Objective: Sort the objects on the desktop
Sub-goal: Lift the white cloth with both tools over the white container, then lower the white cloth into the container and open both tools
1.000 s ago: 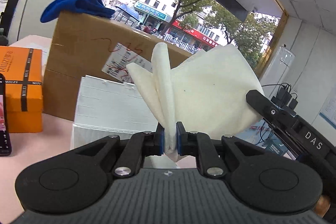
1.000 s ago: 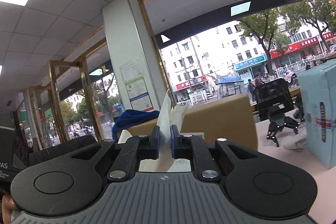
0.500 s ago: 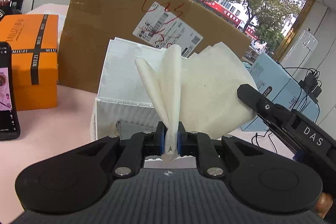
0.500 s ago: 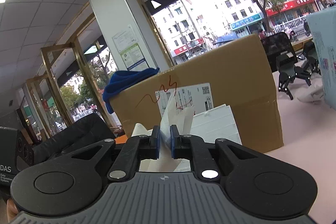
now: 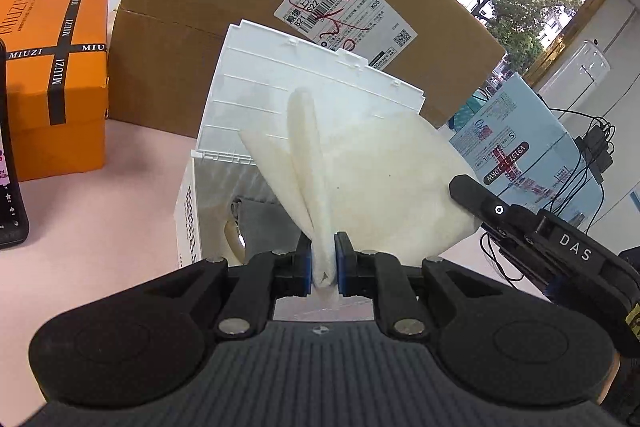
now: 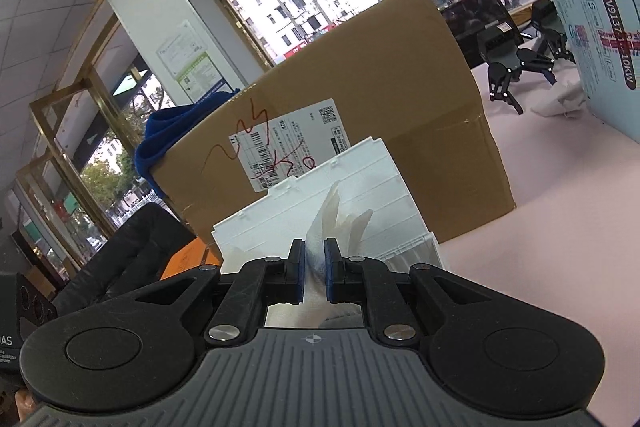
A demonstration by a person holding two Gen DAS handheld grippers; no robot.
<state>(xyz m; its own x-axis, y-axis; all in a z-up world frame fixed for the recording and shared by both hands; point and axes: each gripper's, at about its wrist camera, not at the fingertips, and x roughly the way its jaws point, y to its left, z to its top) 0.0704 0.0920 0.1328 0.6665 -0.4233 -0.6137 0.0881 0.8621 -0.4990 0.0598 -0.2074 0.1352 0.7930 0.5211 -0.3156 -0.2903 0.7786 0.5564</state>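
Observation:
A folded white cloth (image 5: 372,183) hangs stretched between both grippers, just in front of an open white plastic box (image 5: 276,95). My left gripper (image 5: 322,269) is shut on one corner of the cloth. My right gripper (image 6: 314,263) is shut on another part of the cloth (image 6: 340,223), and its black body reaches in from the right of the left wrist view. The white plastic box (image 6: 360,179) has its lid raised; something beige lies inside it, mostly hidden.
A large cardboard box (image 5: 248,7) with a shipping label stands right behind the white box; a blue cloth (image 6: 160,135) lies on top of it. An orange box (image 5: 52,75) and a phone (image 5: 10,187) stand at left. A pale blue carton (image 5: 516,151) and cables are at right.
Both grippers have tilted down and come closer to the white box with the cloth held between them. The box's inside now shows.

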